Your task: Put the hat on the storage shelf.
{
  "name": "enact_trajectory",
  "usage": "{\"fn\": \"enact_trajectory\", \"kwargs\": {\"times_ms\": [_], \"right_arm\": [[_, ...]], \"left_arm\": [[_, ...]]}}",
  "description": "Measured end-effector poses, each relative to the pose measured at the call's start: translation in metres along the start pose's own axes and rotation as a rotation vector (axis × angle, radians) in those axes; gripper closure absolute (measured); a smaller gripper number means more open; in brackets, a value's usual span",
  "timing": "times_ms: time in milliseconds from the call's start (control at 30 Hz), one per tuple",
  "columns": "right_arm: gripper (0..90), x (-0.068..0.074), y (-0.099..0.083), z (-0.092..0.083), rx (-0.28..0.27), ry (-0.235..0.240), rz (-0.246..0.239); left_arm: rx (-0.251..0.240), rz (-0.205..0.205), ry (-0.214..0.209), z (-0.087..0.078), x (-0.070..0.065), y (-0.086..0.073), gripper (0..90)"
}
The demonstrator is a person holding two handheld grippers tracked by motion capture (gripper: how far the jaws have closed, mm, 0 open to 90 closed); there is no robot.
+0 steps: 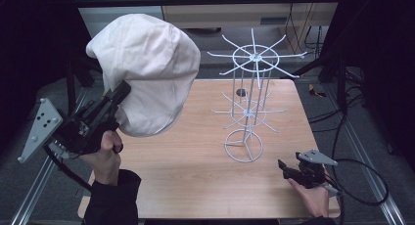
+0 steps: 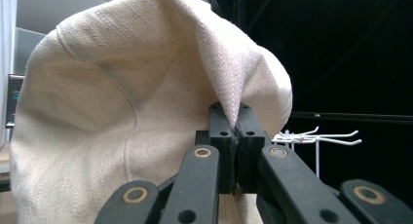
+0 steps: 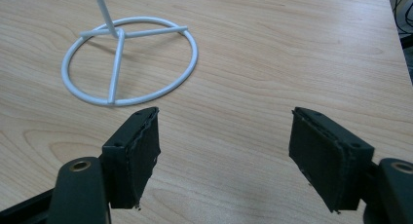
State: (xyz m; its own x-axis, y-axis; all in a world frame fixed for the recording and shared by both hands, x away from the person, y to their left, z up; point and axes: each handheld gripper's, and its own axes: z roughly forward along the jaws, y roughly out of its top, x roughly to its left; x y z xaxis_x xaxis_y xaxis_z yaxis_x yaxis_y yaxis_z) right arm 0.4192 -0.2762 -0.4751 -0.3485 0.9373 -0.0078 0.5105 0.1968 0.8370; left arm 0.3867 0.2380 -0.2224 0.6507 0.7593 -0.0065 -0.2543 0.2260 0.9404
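A cream cloth hat (image 1: pixel 147 71) hangs lifted above the left half of the wooden table (image 1: pixel 195 151). My left gripper (image 1: pixel 122 90) is shut on its edge; in the left gripper view the black jaws pinch a fold of the hat (image 2: pixel 146 102) at my left gripper's (image 2: pixel 236 131) tips. A white wire rack (image 1: pixel 250 98) with two tiers of radiating hooks stands on a ring base right of centre. My right gripper (image 1: pixel 288 170) rests low at the table's right front corner, open; in the right gripper view my right gripper (image 3: pixel 224 151) has nothing between its pads, and the rack's ring base (image 3: pixel 129 63) lies just ahead.
Black frame posts and cables stand around the table. A small dark spot (image 1: pixel 241 92) lies on the tabletop behind the rack. Rack hooks (image 2: pixel 316 135) show to the right of the hat in the left gripper view. Bare wood spreads between the hands.
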Motion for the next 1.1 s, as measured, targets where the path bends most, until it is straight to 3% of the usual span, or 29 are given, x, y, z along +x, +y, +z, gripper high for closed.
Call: {"fn": "enact_trajectory", "kwargs": {"times_ms": [533, 1100], "right_arm": [[26.8, 0.0, 0.0, 0.0, -0.003, 0.0, 0.004], [26.8, -0.001, 0.0, 0.0, -0.004, 0.006, 0.009]], "left_arm": [[-0.038, -0.014, -0.051, 0.019, -0.01, 0.01, 88.0], [-0.066, -0.039, -0.11, 0.038, -0.025, 0.008, 88.0]]}}
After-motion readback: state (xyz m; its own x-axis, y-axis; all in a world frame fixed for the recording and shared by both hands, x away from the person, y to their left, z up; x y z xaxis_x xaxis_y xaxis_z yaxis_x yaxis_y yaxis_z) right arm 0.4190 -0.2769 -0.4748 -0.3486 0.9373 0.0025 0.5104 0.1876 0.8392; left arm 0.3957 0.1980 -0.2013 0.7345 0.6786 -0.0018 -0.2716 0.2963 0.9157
